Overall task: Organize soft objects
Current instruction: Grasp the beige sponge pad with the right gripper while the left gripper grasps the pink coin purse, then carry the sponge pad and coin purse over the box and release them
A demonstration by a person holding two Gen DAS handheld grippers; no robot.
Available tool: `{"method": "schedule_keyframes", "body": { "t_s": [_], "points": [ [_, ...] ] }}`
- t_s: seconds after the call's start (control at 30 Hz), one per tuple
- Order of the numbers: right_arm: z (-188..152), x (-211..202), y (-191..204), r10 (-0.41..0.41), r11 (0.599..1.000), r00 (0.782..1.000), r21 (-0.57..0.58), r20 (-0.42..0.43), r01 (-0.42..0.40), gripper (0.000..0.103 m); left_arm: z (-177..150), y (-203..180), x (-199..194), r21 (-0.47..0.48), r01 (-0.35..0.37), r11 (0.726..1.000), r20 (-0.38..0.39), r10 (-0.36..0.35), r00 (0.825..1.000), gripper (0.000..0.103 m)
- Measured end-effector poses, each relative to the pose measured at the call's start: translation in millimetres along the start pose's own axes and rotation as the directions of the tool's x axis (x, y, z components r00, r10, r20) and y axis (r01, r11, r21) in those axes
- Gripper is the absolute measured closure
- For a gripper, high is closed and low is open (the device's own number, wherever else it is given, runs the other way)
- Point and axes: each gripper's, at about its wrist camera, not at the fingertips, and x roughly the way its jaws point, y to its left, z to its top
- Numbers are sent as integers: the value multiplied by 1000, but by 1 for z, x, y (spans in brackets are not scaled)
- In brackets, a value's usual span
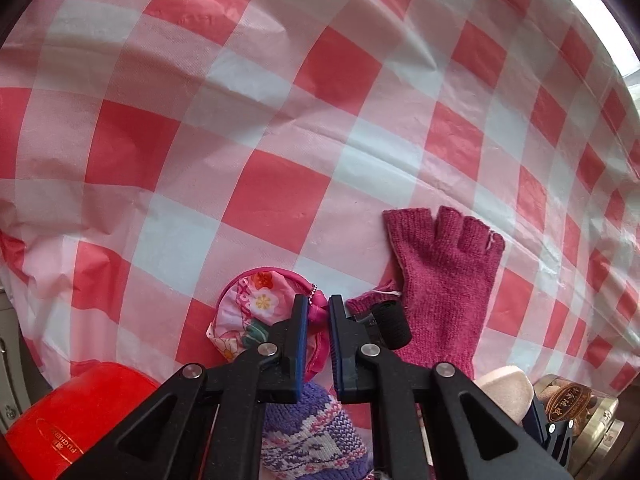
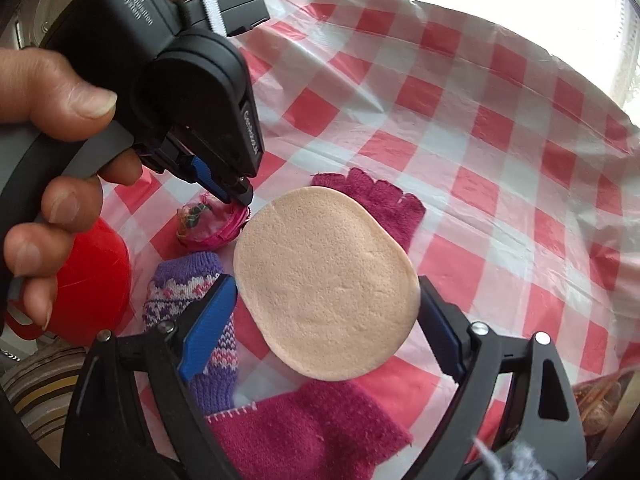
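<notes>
Sponge held in right gripper; left gripper pinching floral pouch, glove beside, mid tablecloth.

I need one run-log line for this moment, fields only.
left gripper: shut on floral pouch | right gripper: shut on beige sponge | magenta glove: flat on checked cloth
</notes>
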Motion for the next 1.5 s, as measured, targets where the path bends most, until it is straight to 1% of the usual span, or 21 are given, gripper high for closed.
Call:
{"method": "schedule_keyframes", "body": {
  "t_s": [0.1,0.23,0.27,0.3,0.37,0.47,0.5,0.6,0.67,0.87,1.07,1.2,1.37,1.5],
  "points": [
    [-5,-21,-7,-13,999,1000,36,22,12,13,-7,-14,-24,44,19,999,76,-22,997,92],
    [-15,-44,-12,-2,998,999,66,48,-1,13,-27,-22,-50,83,37,996,173,-51,984,93],
    [-19,-49,-11,-5,998,999,65,50,2,13,-30,-16,-53,91,45,995,194,-62,979,93],
    [-23,-53,-10,-4,998,999,67,50,0,13,-26,-6,-50,101,47,994,213,-68,975,93],
    [-30,-61,-5,9,998,999,62,51,-12,13,-35,-4,-57,121,62,991,245,-90,965,93],
    [-41,-73,2,16,998,998,54,55,-19,13,-46,6,-67,142,98,985,276,-135,952,93],
    [-44,-77,4,20,998,998,57,57,-24,13,-48,5,-54,147,109,983,285,-148,947,93],
    [-52,-89,9,26,997,998,66,58,-30,13,-63,7,-53,160,156,975,292,-198,936,93],
    [-57,-97,12,25,997,998,68,59,-29,13,-76,8,-56,173,185,967,294,-230,928,93],
    [-77,-127,11,6,995,998,99,69,-13,13,-121,2,-67,231,231,945,324,-298,898,93],
    [-106,-159,-6,-52,985,996,166,68,40,13,-168,-23,-74,315,281,906,321,-381,867,93],
    [-128,-187,-21,-105,972,991,218,79,86,13,-198,-40,-82,371,330,868,300,-449,842,93],
    [-161,-226,-46,-180,940,979,309,93,143,13,-231,-65,-89,442,371,817,251,-509,823,93],
    [-195,-259,-72,-245,903,966,382,81,197,13,-253,-90,-95,491,407,771,201,-554,808,93]
  ]
}}
